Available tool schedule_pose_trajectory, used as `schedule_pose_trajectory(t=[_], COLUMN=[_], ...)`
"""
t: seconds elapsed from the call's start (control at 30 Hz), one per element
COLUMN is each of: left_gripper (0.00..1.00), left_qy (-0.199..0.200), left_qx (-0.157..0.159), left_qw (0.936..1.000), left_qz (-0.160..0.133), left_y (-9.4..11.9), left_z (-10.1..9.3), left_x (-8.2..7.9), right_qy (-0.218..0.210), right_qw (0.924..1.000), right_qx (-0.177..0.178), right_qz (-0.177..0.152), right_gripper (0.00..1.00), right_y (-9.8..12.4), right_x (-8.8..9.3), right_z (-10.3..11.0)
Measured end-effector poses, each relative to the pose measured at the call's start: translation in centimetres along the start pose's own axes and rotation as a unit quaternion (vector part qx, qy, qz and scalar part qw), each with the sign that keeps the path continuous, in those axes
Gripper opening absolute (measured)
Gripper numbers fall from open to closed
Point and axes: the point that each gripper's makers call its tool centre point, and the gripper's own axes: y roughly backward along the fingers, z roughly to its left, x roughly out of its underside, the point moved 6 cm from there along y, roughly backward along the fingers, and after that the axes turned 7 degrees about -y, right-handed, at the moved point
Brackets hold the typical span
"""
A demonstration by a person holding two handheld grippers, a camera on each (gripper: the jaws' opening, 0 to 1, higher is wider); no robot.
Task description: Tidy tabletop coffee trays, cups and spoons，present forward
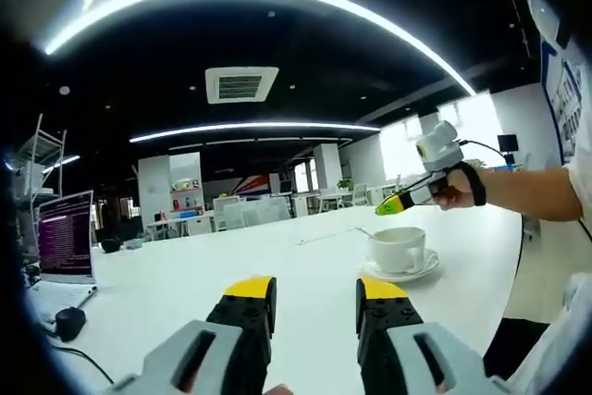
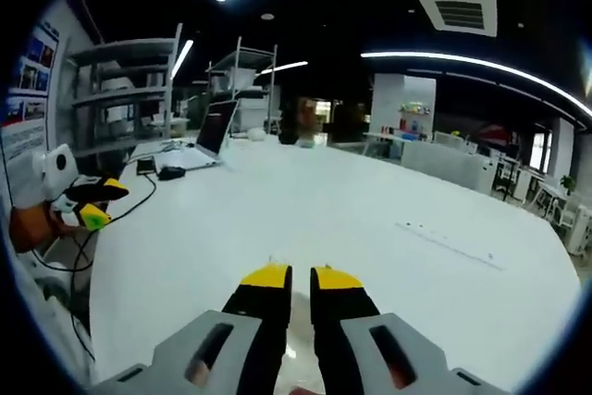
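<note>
My left claw (image 1: 315, 295) hangs wide open and empty over the white table (image 1: 185, 275), the cup (image 1: 398, 249) on its saucer (image 1: 403, 273) at one o'clock, while my right claw (image 2: 301, 278) is nearly closed, gripping nothing.

Ahead and right of the left gripper (image 1: 316, 291), with its yellow-tipped black jaws on grey bodies, a white cup (image 1: 398, 249) sits on a white saucer (image 1: 403, 272) on the white table (image 1: 231, 265). The right gripper (image 2: 302, 277) has the same colours. Far left, a laptop (image 1: 66, 238) screen glows purple-pink.
</note>
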Motion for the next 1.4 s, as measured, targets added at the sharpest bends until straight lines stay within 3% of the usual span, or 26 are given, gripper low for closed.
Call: schedule_pose_trajectory(t=[0.3,0.57,0.87,1.17,1.27,1.4], left_gripper=[0.36,0.36,0.36,0.36,0.36,0.36], left_qy=[0.000,0.010,0.013,0.018,0.016,-0.004], left_qx=[0.015,0.034,0.051,0.049,0.046,0.028], left_qw=[0.9999,0.9994,0.9985,0.9985,0.9986,0.9995], left_qz=[0.005,0.003,0.014,0.020,0.020,0.016], left_y=[-0.3,-1.1,-1.8,-1.7,-1.6,-1.3], left_z=[1.0,0.6,-0.8,-0.6,-0.4,-0.2], left_x=[-0.1,-0.1,0.7,1.1,1.1,1.0], right_qy=[0.013,0.038,0.022,0.001,-0.003,-0.003], right_qw=[0.9994,0.9966,0.9944,0.9918,0.9879,0.9874], right_qx=[0.020,0.068,0.100,0.124,0.142,0.144], right_qz=[-0.024,-0.025,-0.025,-0.031,-0.063,-0.065], right_gripper=[0.13,0.18,0.18,0.19,0.19,0.19], right_y=[4.9,9.3,12.8,15.8,16.8,17.5], right_x=[-1.2,-0.5,1.7,4.1,4.9,6.3], right_z=[-1.6,-3.4,-5.0,-5.3,-5.6,-5.5])
